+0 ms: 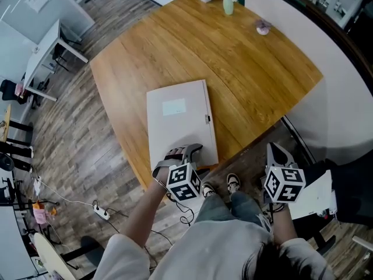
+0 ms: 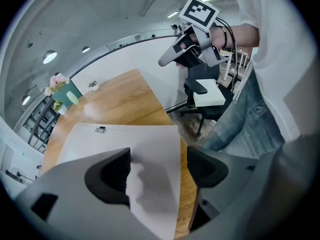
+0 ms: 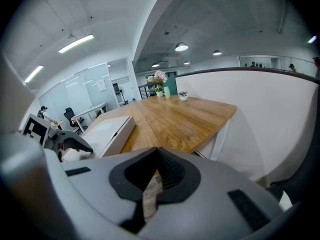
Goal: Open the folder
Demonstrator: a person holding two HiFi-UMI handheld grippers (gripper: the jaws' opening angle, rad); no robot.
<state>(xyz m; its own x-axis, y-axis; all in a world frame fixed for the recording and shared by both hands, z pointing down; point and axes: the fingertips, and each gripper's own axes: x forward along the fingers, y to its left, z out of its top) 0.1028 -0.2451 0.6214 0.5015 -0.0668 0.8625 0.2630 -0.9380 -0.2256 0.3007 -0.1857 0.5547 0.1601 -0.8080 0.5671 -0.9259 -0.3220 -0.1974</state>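
My left hand-held gripper (image 2: 157, 171) stands with its 2 jaws apart above the near end of the closed white folder (image 1: 178, 121), whose near right corner lies between them, unclamped. The folder lies flat on the wooden desk (image 1: 245, 69), by its front edge. My right hand-held gripper (image 1: 278, 154), jaws together and empty, hangs beyond the desk, well apart from the folder.
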